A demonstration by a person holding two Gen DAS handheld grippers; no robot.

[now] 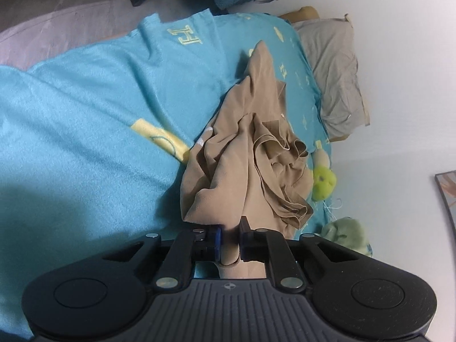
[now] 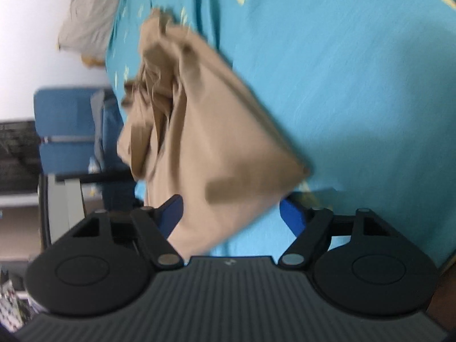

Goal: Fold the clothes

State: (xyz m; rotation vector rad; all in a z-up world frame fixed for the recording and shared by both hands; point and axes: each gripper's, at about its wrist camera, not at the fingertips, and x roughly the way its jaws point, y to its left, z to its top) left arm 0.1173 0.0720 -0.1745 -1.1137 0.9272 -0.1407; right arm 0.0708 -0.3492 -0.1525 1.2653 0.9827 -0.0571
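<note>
The tan garment [image 1: 248,154] is seen crumpled on the teal bedspread [image 1: 85,108] of the bed, one end of it drawn up into the left tongs [image 1: 229,239], whose jaws are clamped close on a bunched fold; the right tongs [image 2: 230,213] are held wide apart, a blurred flap of the same garment [image 2: 205,142] lying between the blue pads [image 2: 290,213] without being pressed by them.

A slip is judged the chief risk; several layers appear to be pinched together on the left, so a lift could carry a wad rather than a single edge, and a skewed fold would result; on the right, if the jaws are closed on the loose flap and not on a corner, the cloth could be pulled unevenly or dropped; the soft toys [image 1: 325,182] near the bed's edge could be snagged or dragged by trailing fabric.
</note>
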